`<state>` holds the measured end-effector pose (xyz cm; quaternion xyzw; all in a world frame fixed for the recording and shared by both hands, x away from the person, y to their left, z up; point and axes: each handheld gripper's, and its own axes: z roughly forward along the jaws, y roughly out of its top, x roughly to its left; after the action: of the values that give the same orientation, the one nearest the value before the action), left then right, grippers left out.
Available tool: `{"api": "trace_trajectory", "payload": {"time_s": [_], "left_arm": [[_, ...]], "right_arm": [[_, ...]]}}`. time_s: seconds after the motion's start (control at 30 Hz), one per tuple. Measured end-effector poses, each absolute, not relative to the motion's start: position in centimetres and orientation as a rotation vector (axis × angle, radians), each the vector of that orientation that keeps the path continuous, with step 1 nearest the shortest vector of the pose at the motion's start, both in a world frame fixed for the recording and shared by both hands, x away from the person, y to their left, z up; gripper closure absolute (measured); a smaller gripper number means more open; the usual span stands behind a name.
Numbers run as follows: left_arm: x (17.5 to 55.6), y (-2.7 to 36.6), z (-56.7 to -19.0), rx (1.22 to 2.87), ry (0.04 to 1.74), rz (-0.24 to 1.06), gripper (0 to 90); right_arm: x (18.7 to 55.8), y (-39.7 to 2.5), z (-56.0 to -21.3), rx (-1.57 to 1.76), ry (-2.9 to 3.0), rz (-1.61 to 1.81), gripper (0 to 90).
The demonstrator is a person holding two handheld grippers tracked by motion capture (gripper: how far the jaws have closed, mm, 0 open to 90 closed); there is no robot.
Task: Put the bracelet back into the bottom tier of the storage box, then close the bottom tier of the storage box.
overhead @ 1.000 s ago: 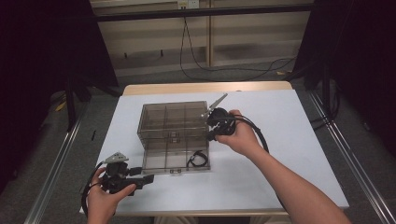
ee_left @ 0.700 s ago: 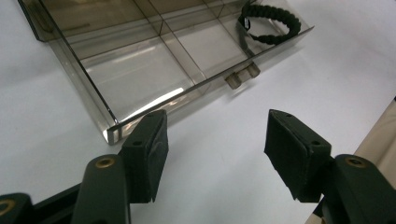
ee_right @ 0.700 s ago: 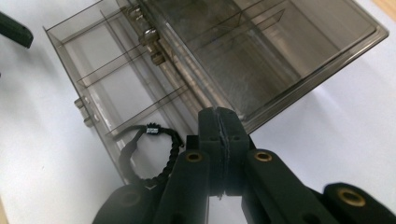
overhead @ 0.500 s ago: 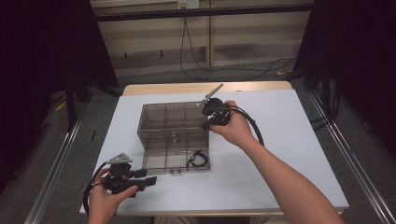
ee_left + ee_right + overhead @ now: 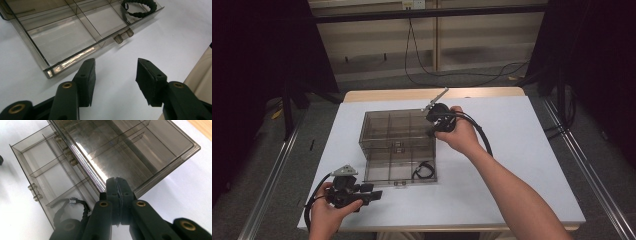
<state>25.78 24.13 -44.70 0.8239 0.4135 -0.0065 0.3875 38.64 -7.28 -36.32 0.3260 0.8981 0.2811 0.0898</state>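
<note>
Smoky clear compartment box, lid raised, black bracelet inside

A white-topped table stands on a grey floor. Black cables lie behind it. Dark curtains hang at both sides.

The box is smoky grey and see-through, the cord in it black, the table white with a tan edge.

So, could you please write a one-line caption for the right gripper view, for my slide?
Right gripper, jaws shut, at the edge of the smoky transparent organizer box's lid, above the compartment holding a black bracelet.
</note>
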Motion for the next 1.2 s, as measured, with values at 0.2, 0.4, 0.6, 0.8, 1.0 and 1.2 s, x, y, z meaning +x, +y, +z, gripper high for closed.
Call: {"api": "trace_trajectory", "payload": {"time_s": [0.2,0.4,0.6,0.8,1.0,1.2], "left_arm": [[25.8,23.9,-44.8,2.108,1.053,-0.017,53.4],[25.9,23.6,-44.8,2.130,1.053,-0.023,54.7],[25.9,23.3,-44.7,2.129,1.051,-0.017,55.1],[26.0,22.9,-44.7,2.131,1.041,-0.012,55.9],[26.1,22.8,-44.8,2.142,1.037,-0.019,58.2],[26.4,22.4,-44.9,2.144,1.046,-0.014,63.2]], "right_arm": [[38.7,-7.3,-36.4,0.976,2.675,0.835,89.7],[38.9,-7.7,-36.5,1.032,2.688,0.871,90.0],[38.8,-7.7,-36.5,1.025,2.684,0.869,90.0],[38.6,-7.5,-36.5,1.027,2.676,0.850,90.0],[38.6,-7.4,-36.4,1.020,2.672,0.842,90.0],[38.6,-7.6,-36.5,1.032,2.674,0.865,90.0]]}}
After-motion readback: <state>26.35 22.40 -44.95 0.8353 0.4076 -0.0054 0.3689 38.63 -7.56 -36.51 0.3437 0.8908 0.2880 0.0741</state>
